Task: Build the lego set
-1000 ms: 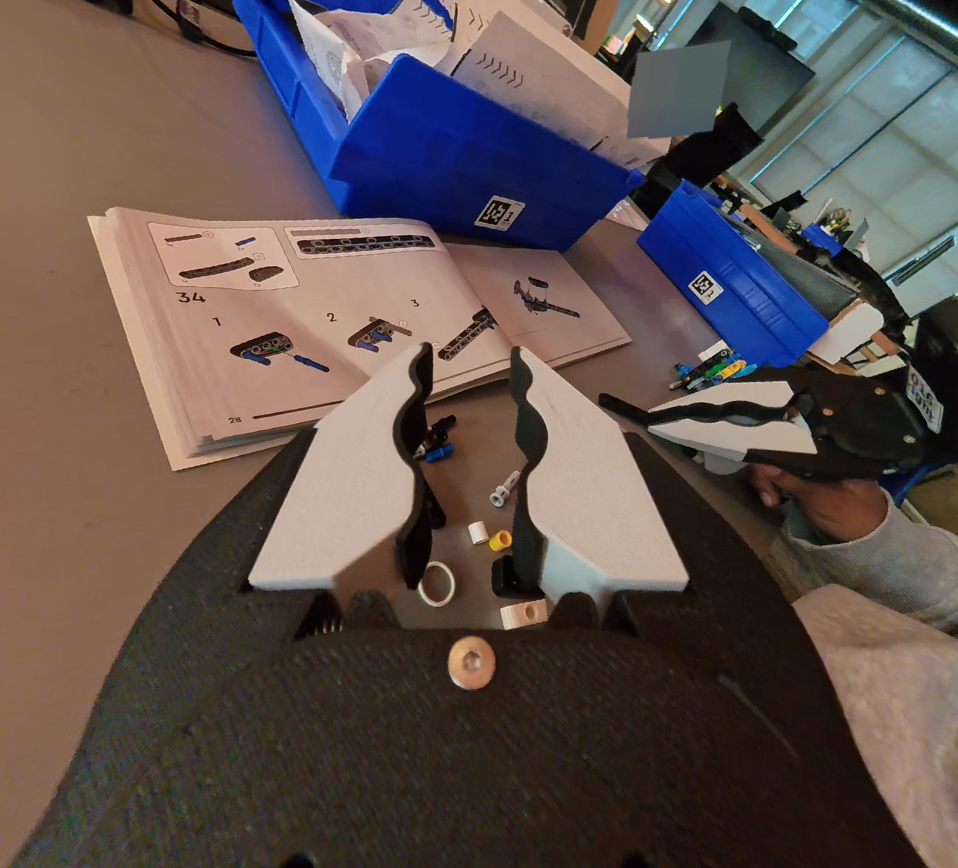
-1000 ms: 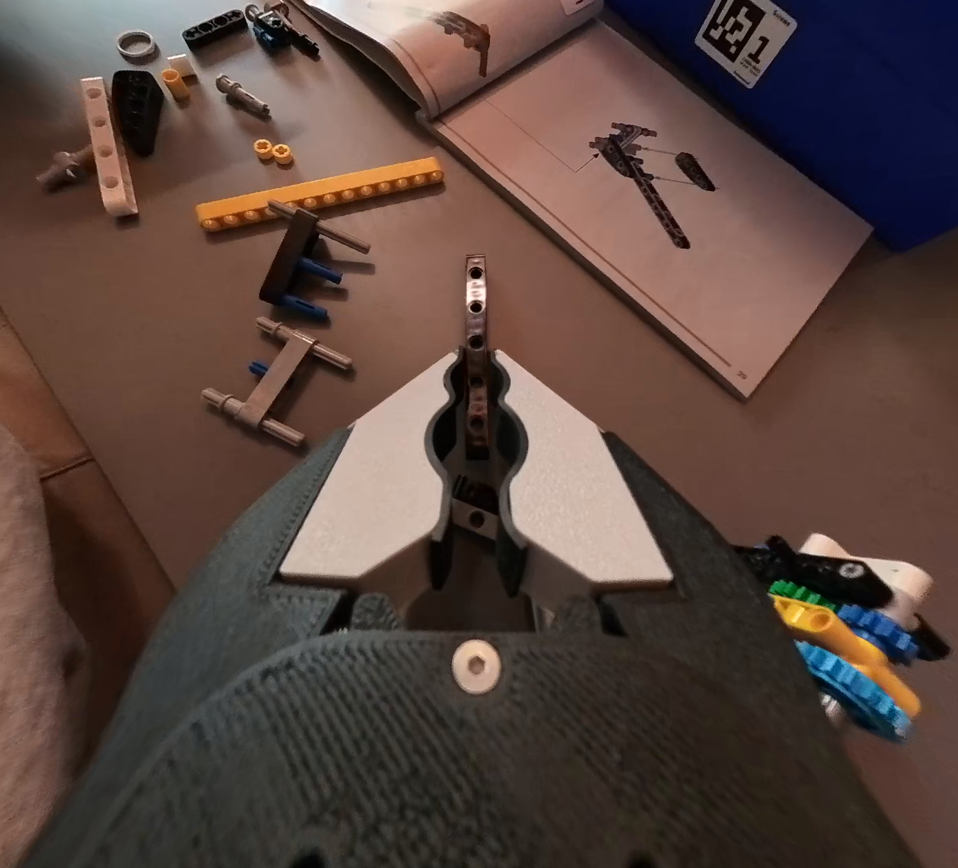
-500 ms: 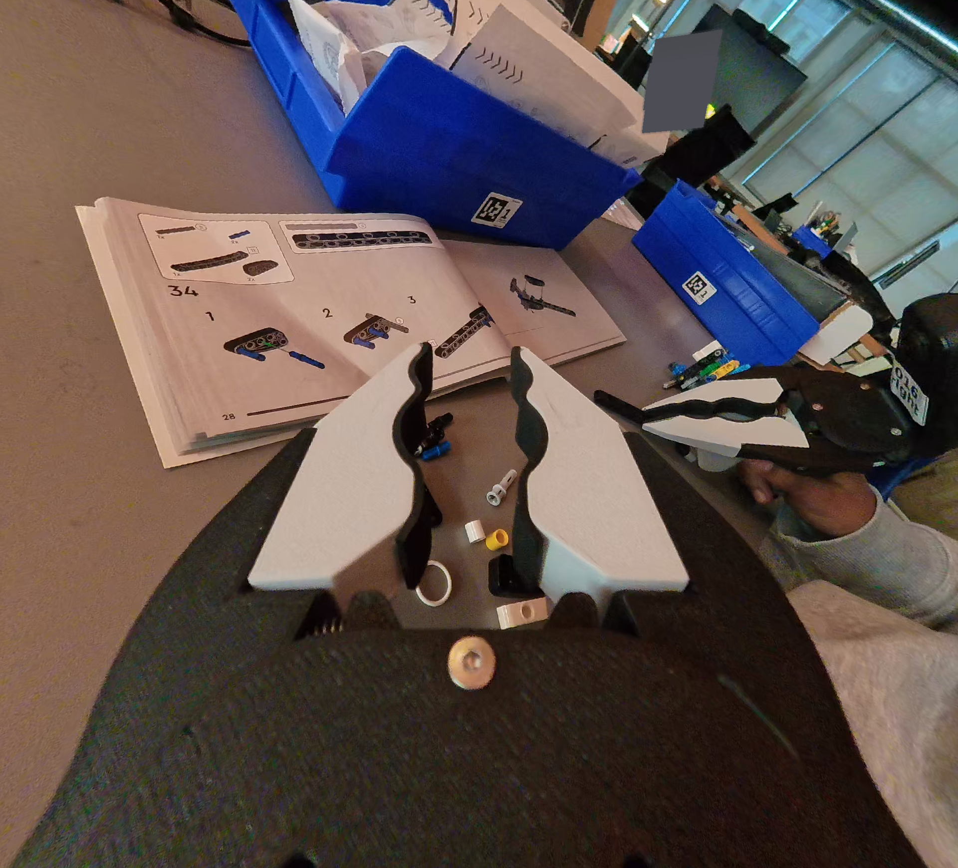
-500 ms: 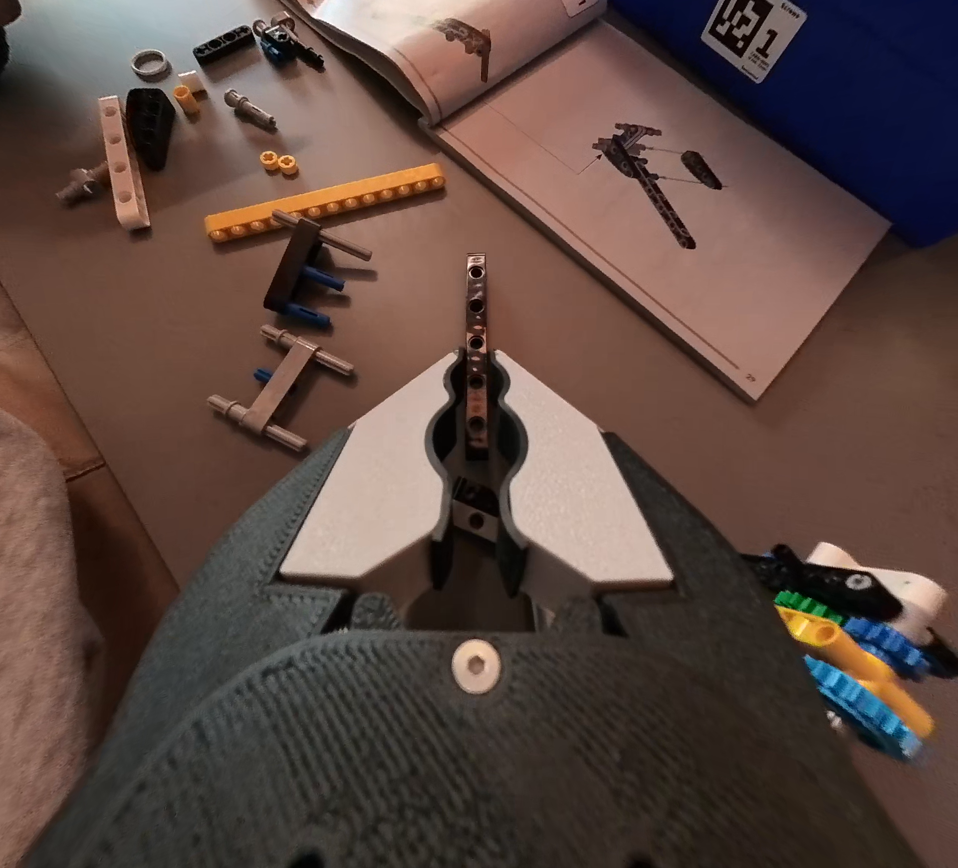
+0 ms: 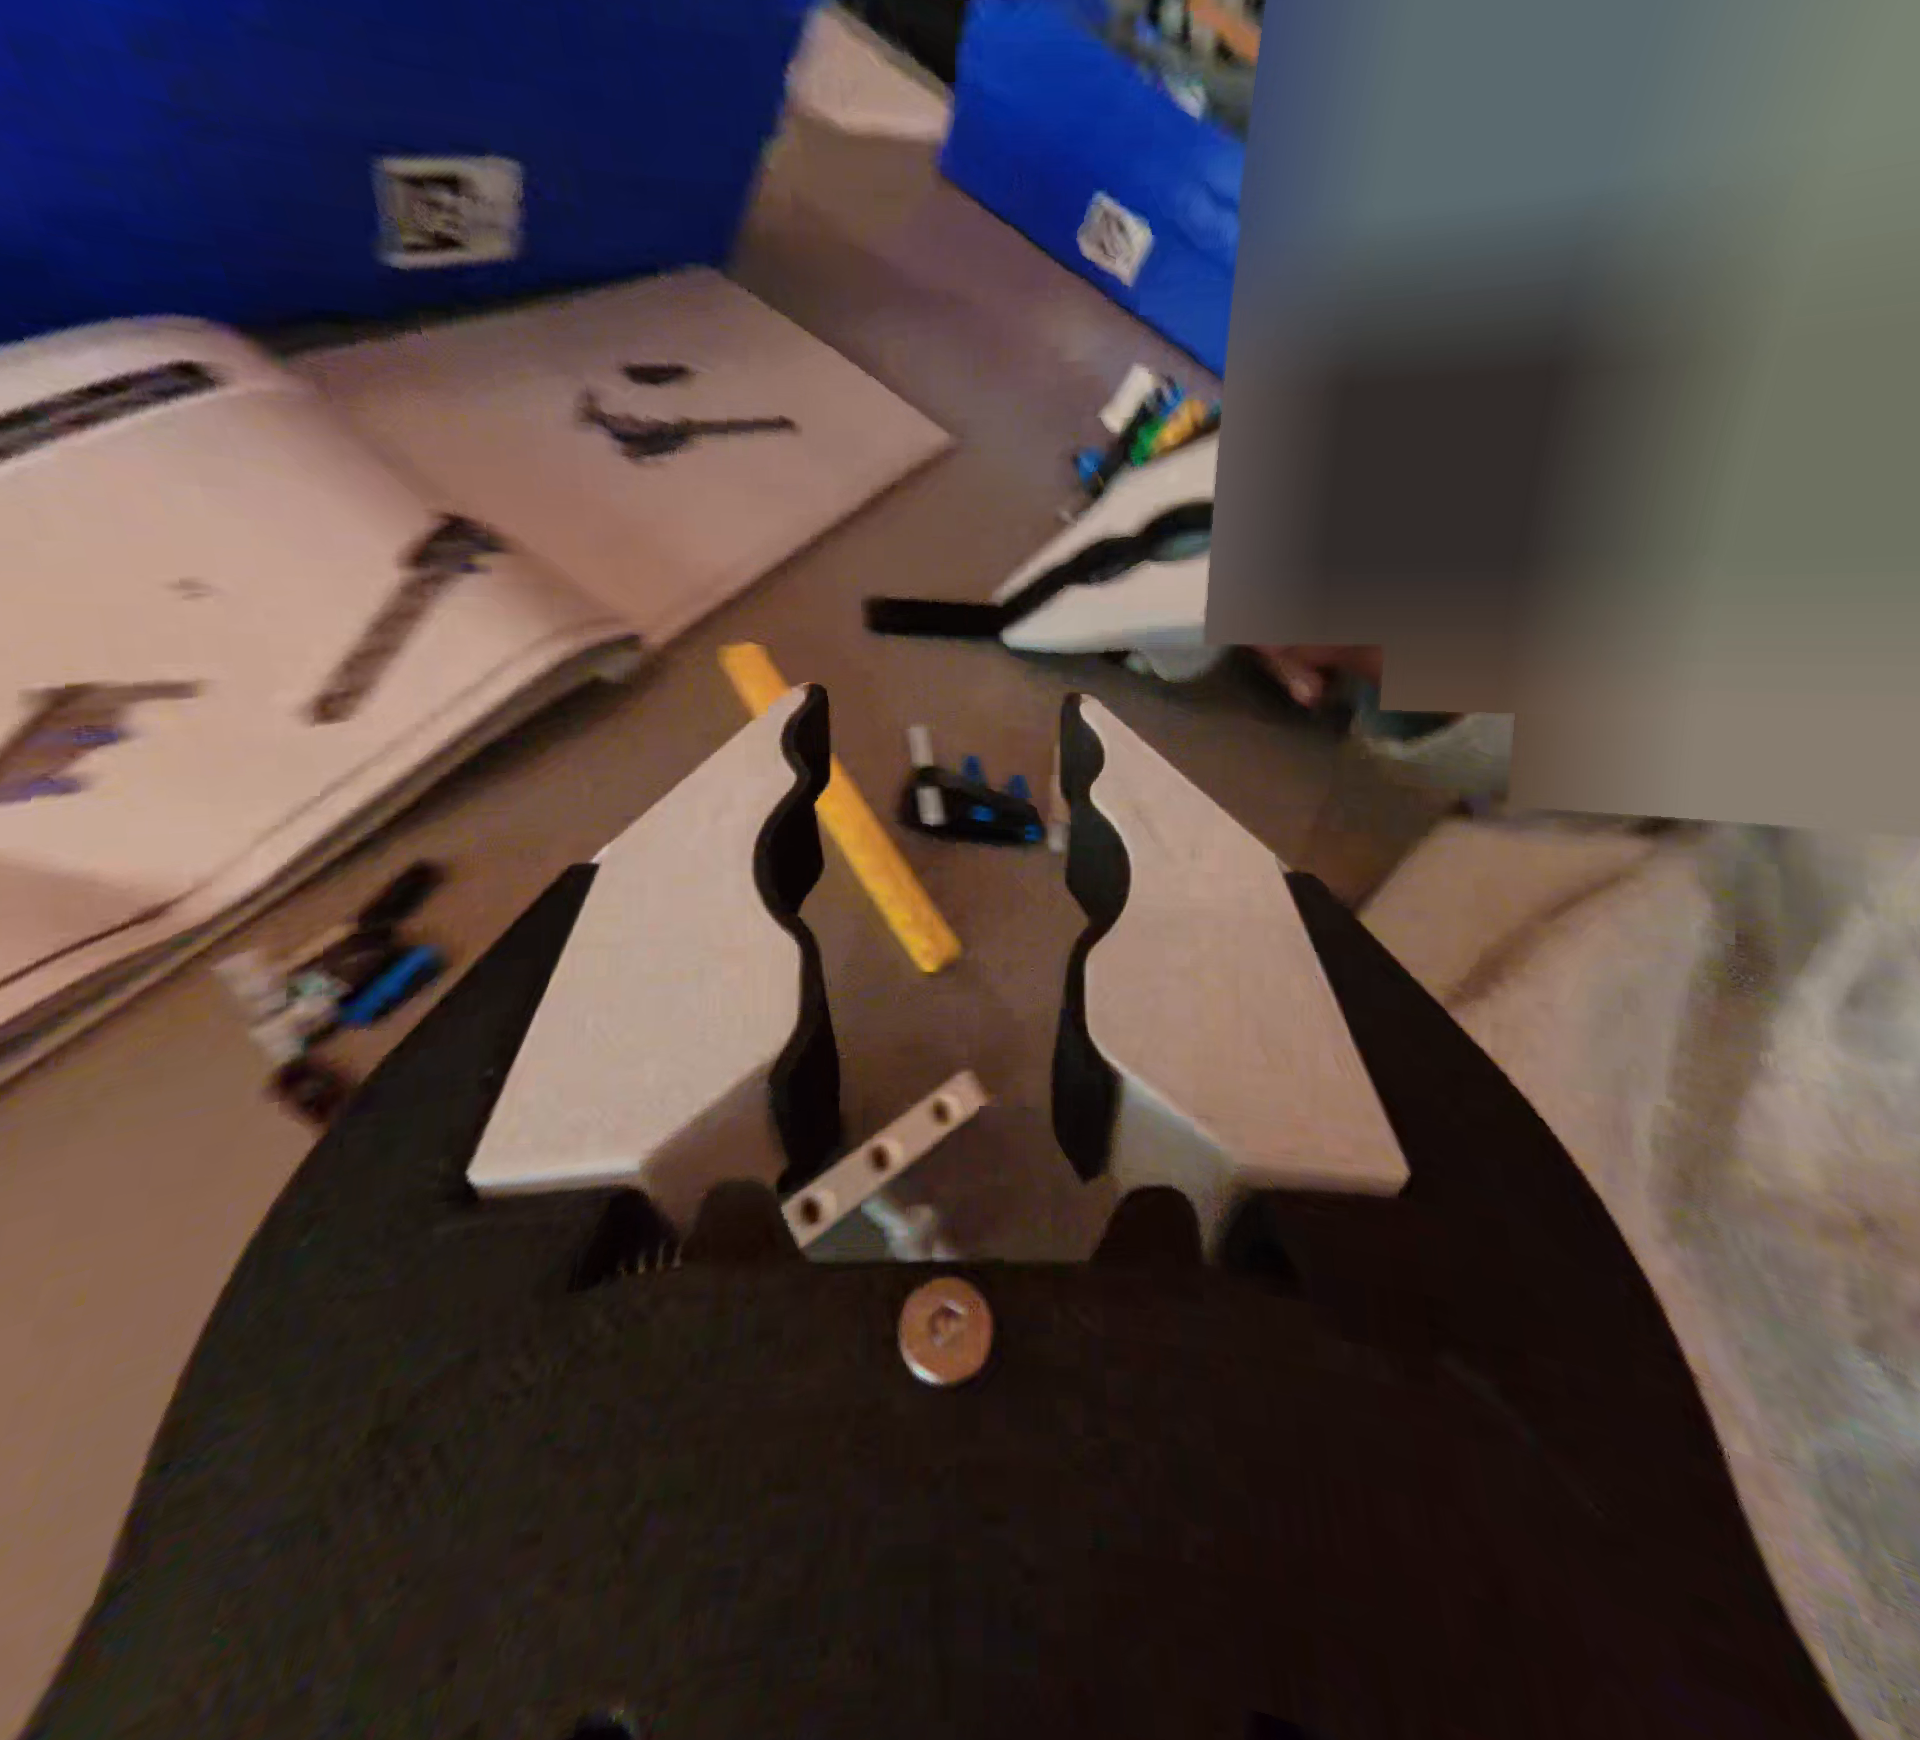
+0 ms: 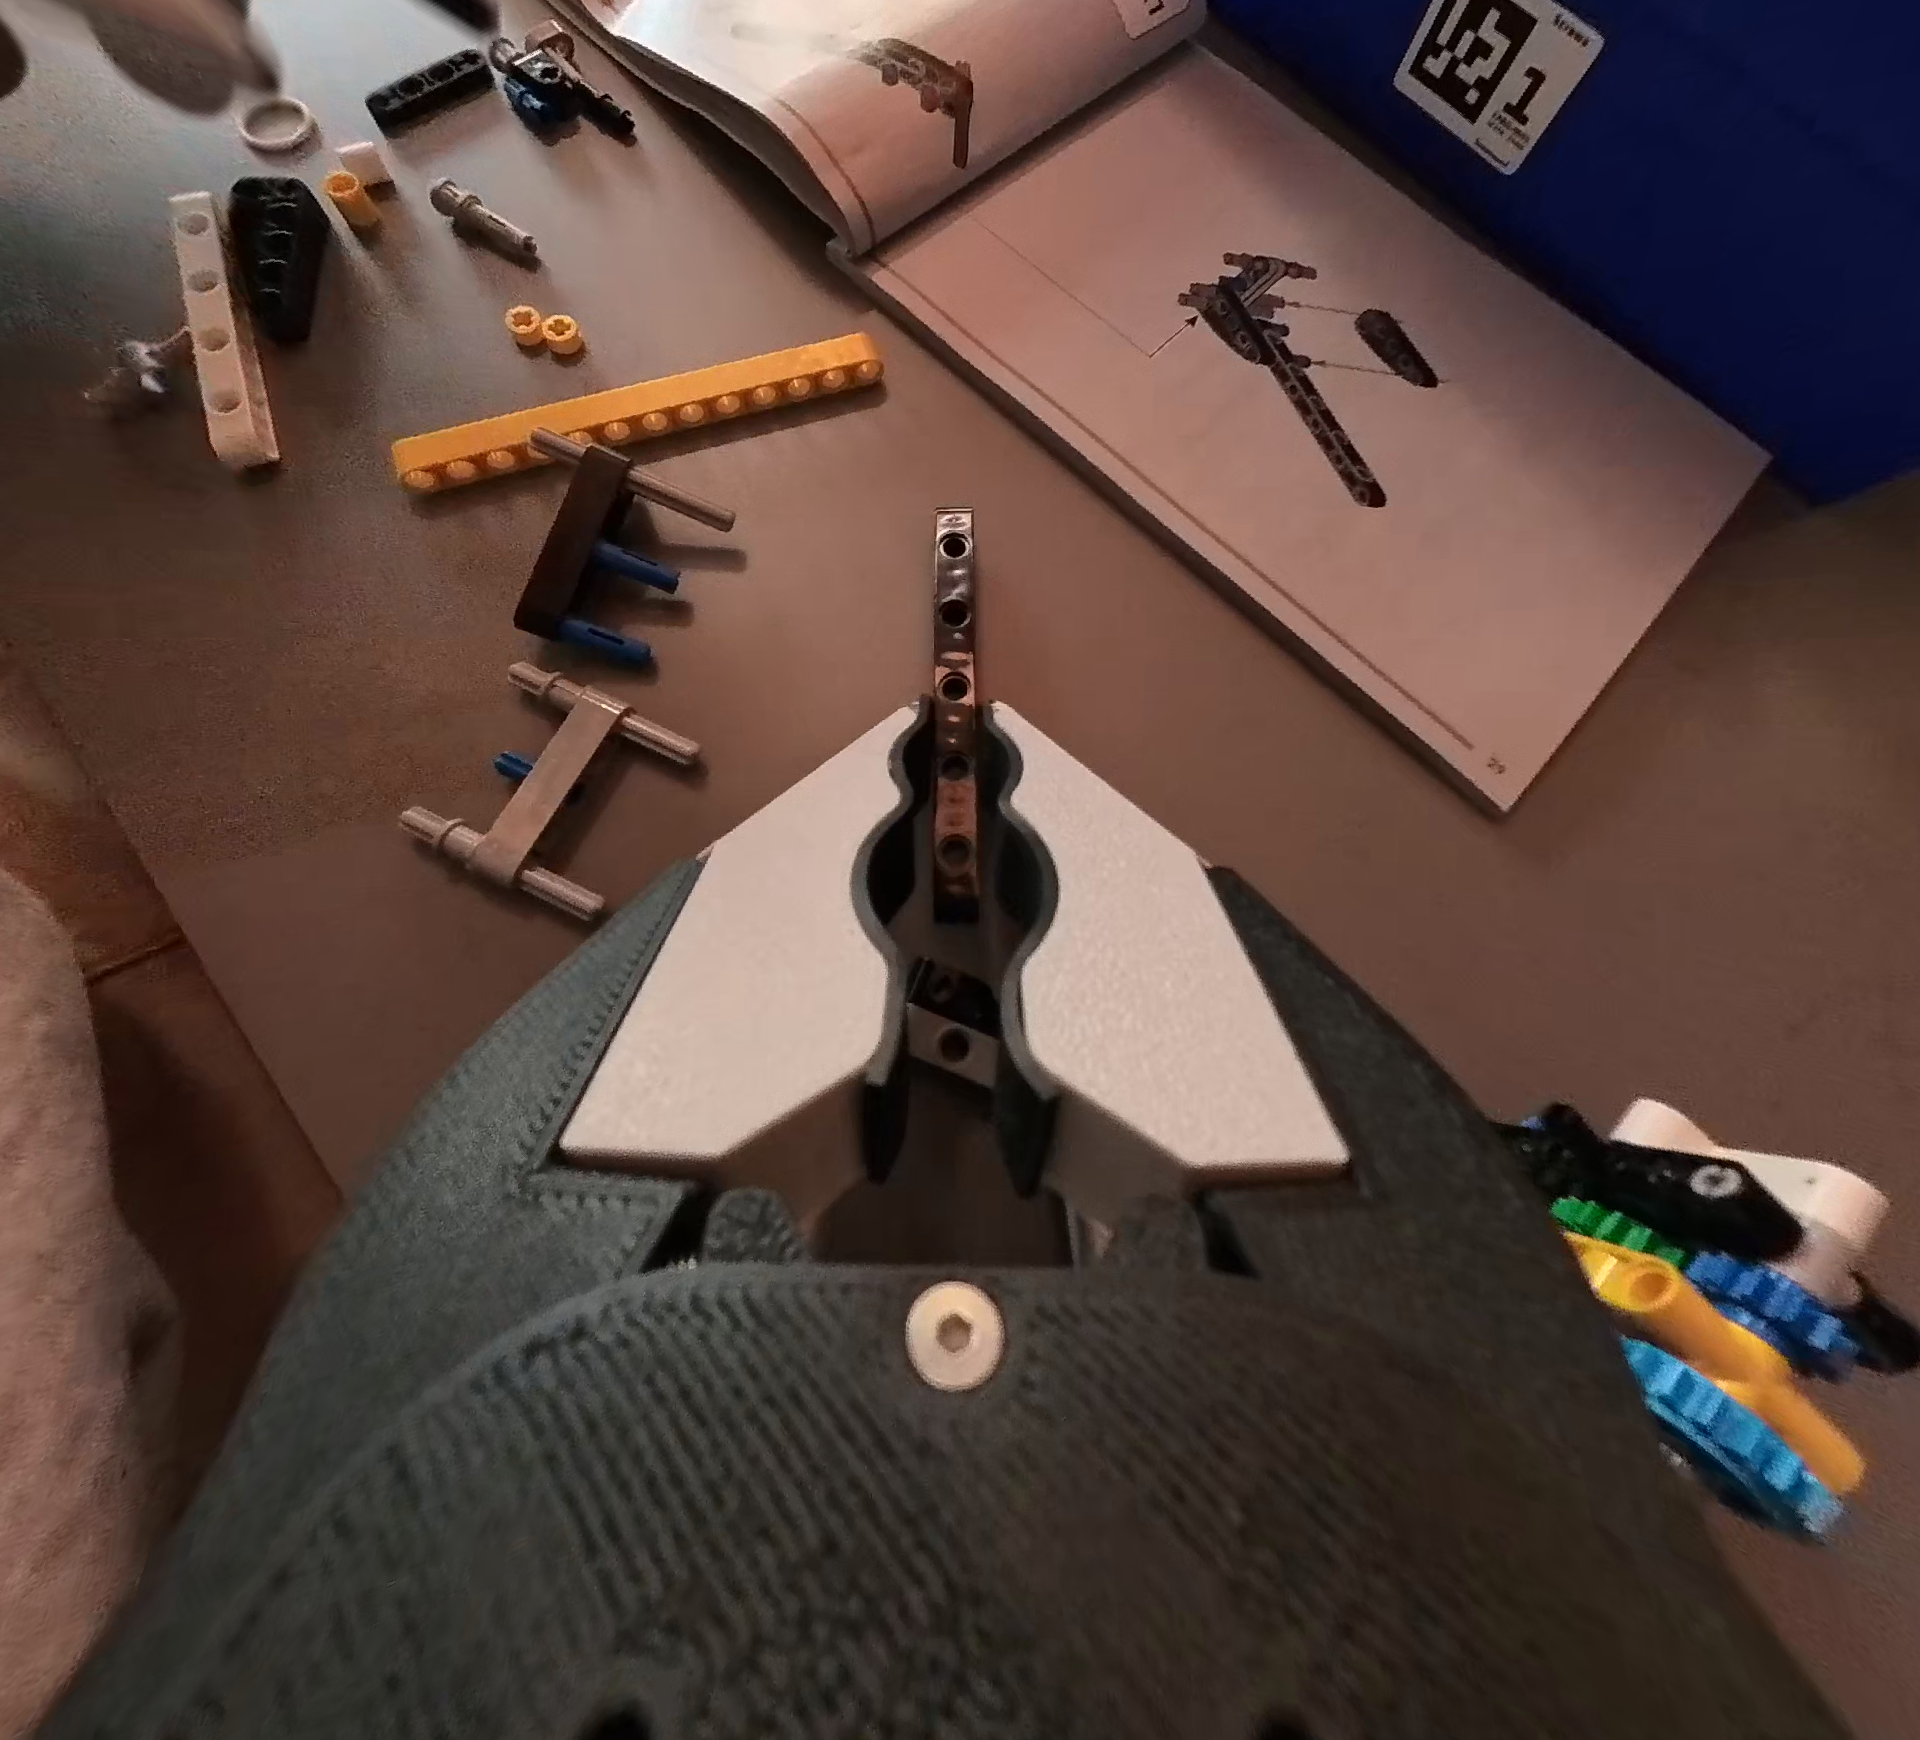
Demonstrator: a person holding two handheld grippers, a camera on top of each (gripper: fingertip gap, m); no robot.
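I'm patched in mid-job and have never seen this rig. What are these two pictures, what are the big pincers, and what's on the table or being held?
No robot arm here: a person holds a two-finger gripper in each hand, and each carries a camera looking forward along its fingers.

The left wrist view is blurred. The left gripper is open and empty above the table, over a long yellow beam and a white beam.

The right wrist view is sharp. The right gripper is shut on a dark beam with holes that sticks out forward.

On the table lie an open instruction booklet, a blue bin behind it, a black piece with blue pins, a grey axle assembly, and a cluster of coloured gears.
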